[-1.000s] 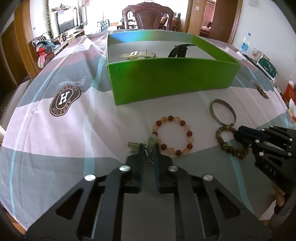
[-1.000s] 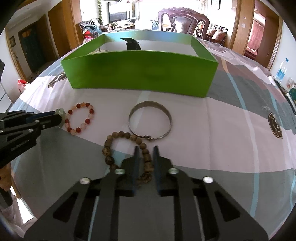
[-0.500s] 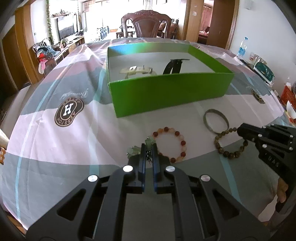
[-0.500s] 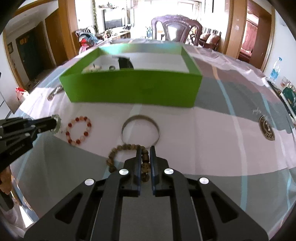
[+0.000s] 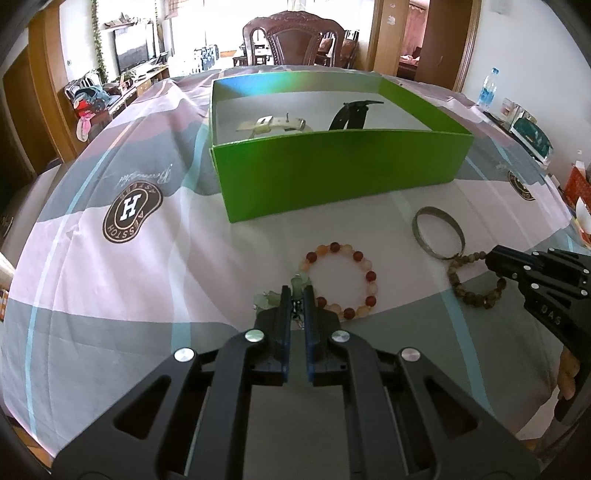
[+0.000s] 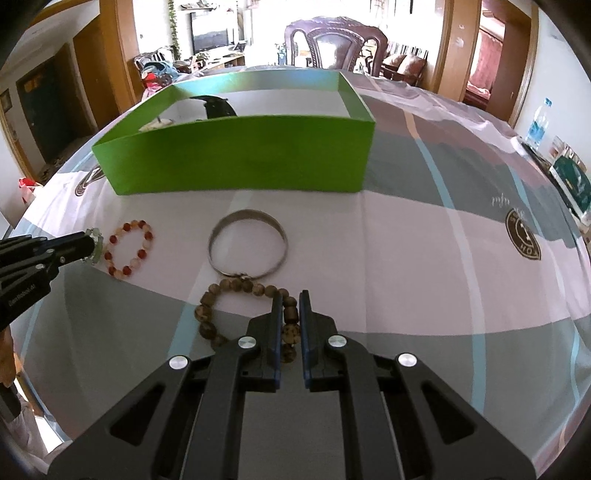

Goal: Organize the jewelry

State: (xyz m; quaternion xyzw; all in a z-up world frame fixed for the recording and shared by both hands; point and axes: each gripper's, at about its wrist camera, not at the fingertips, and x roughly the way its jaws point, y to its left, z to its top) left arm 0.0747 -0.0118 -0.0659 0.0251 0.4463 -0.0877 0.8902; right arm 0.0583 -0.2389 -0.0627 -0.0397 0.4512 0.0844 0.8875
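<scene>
The right hand-held gripper pinches the brown bead bracelet on the desk. A metal bangle touches those beads, before the green box. The left hand-held gripper grips something pale green beside a red-and-orange bead bracelet.

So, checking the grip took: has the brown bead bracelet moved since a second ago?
Yes: the brown bead bracelet, clamped in the right gripper, has slid slightly rightward against the metal bangle.

chair: beyond table | water bottle: far right, upright | TV: back left
</scene>
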